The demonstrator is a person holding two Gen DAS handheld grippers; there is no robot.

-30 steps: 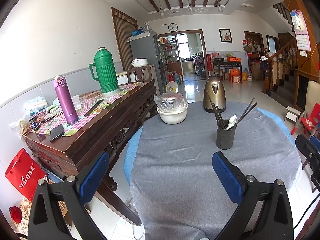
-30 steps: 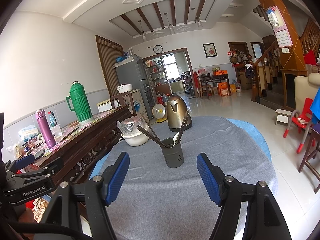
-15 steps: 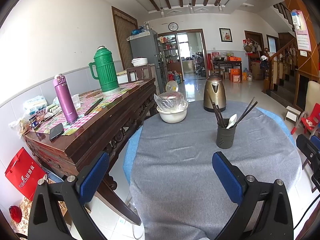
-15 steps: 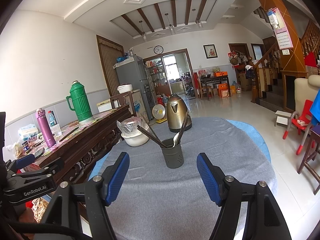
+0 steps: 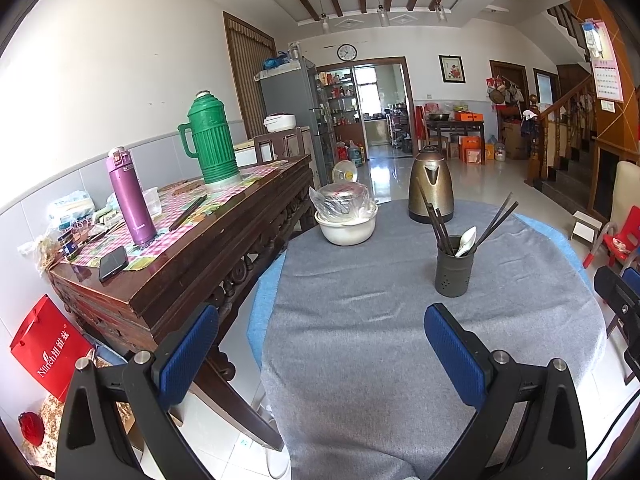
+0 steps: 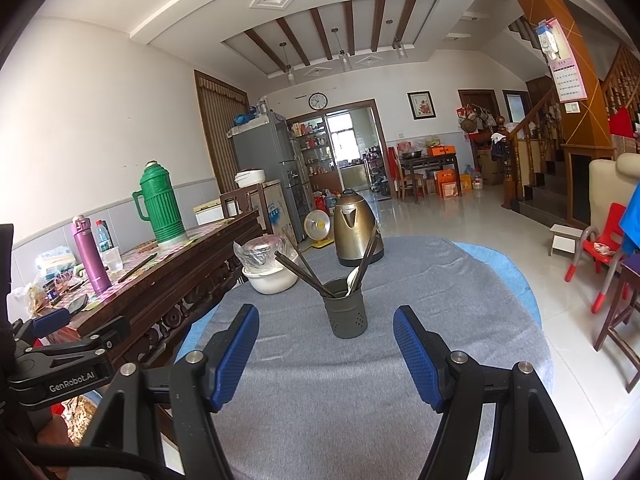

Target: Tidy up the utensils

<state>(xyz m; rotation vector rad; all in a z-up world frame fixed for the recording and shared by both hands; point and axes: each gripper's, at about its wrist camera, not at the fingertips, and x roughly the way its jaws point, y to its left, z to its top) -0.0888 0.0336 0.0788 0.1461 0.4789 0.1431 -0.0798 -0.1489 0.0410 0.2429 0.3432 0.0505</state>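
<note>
Both grippers [image 5: 320, 348] [image 6: 326, 346] (fingers [image 6: 236, 344] apart) before utensil holder [image 6: 346, 312]

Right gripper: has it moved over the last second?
Yes, slightly. In the right wrist view the utensil holder and kettle sit marginally higher than before, so the right gripper dipped or tilted slightly.

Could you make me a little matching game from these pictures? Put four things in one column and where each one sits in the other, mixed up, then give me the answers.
Things:
1. tall green ribbed thermos flask
2. brass-coloured metal electric kettle
3. white ceramic spoon
4. white bowl covered with clear plastic wrap

Places:
A. inside the dark grey perforated utensil holder, among the dark chopsticks
B. on the grey cloth-covered round table, near its left edge
C. on the dark wooden sideboard, at its far end
D. at the far side of the grey table, behind the holder

Pairs: 1-C, 2-D, 3-A, 4-B
</note>
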